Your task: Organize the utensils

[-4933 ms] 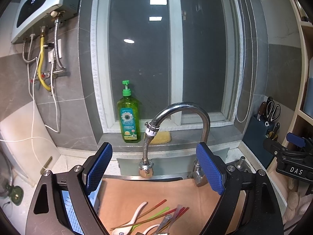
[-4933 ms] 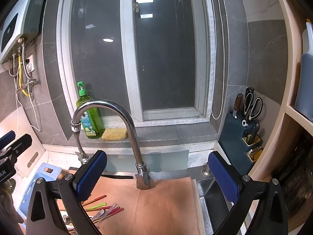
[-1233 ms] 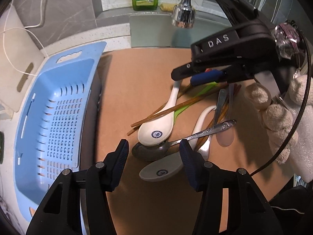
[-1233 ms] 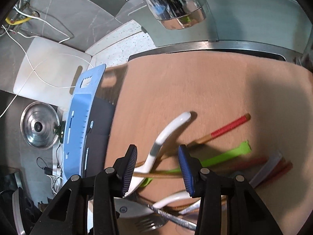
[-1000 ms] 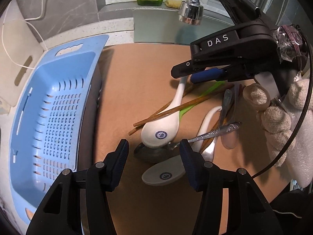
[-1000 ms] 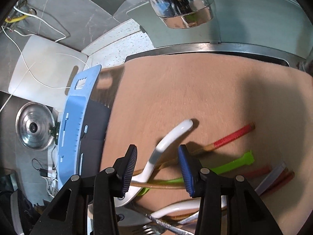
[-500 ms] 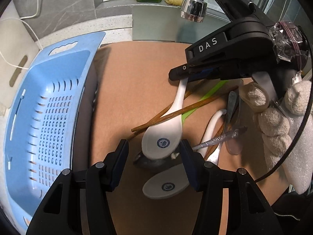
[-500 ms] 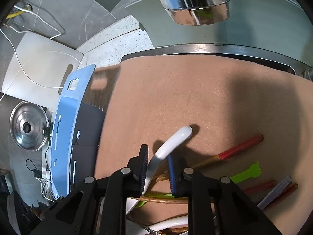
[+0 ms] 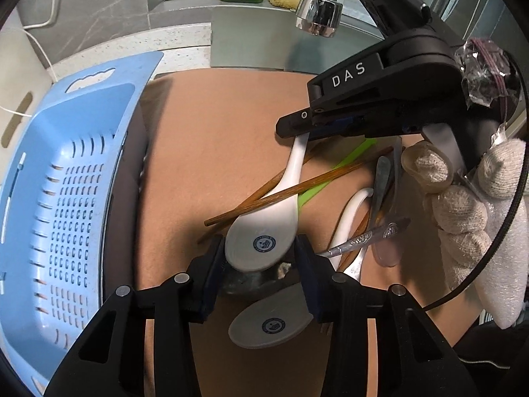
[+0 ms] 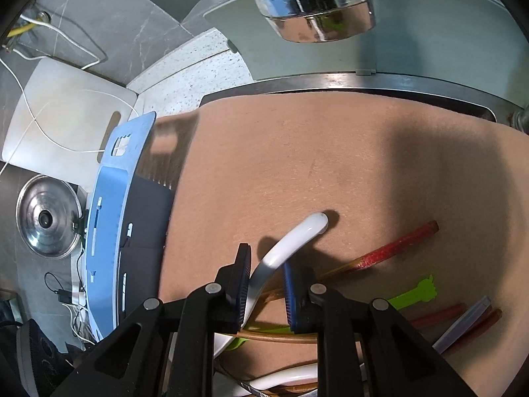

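Note:
A white ceramic spoon [image 9: 264,231] lies on top of a utensil pile on the brown mat [image 9: 215,125]. My left gripper [image 9: 261,261] has its jaws closing on the spoon's bowl, and both pads touch the bowl's sides. My right gripper [image 10: 266,279] is shut on the same spoon's curved handle [image 10: 297,235]. In the left wrist view the right gripper [image 9: 299,134] comes in from the right, held by a gloved hand [image 9: 463,205]. Under the spoon lie brown chopsticks [image 9: 291,192], a second white spoon [image 9: 271,326] and a metal spoon [image 9: 363,240].
A light blue slotted basket [image 9: 59,198] stands at the mat's left edge. The faucet head [image 9: 319,13] hangs over the far side, close above the right gripper. A red-tipped chopstick [image 10: 396,244] and a green utensil [image 10: 413,292] lie to the right. A pot lid [image 10: 48,221] sits beyond the basket.
The left jaws have narrowed onto the spoon's bowl. The right jaws shut on the spoon's handle and have stayed there. Neither hand has shifted much.

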Demonstrator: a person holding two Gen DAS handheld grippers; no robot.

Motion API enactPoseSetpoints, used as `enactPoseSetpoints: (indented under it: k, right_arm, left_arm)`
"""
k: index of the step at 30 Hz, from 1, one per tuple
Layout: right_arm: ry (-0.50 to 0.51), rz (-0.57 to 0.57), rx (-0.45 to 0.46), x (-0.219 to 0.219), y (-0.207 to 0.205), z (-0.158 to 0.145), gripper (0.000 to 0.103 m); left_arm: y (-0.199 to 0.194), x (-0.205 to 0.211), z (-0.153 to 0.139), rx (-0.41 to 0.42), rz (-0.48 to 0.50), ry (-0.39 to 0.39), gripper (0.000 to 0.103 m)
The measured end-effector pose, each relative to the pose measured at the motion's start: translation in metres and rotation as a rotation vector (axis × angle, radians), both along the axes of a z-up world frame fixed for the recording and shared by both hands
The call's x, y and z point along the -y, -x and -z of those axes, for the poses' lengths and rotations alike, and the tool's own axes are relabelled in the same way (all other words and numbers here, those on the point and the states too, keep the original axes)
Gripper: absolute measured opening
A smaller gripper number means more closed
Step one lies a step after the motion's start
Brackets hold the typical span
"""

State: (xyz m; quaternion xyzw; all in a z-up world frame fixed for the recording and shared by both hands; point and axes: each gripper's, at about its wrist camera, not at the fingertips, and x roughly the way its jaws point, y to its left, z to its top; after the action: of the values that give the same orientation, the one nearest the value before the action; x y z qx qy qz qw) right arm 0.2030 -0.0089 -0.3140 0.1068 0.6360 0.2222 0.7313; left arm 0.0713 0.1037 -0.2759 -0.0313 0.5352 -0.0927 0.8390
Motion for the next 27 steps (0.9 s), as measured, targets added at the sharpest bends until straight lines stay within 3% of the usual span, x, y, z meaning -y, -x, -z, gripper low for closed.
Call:
enactPoseSetpoints:
  k: [11,27]
  right_arm:
    - [-0.026,0.037,-0.055,0.014,0.000,0.001,0.015]
    - [-0.009,0.044,-0.049,0.039,0.008,-0.013,0.015]
  left_arm:
    - [0.005,0.001,-0.009,0.005,-0.009,0.087,0.041]
    - [0.005,0.017,-0.013,0.012,0.035,0.155,0.040]
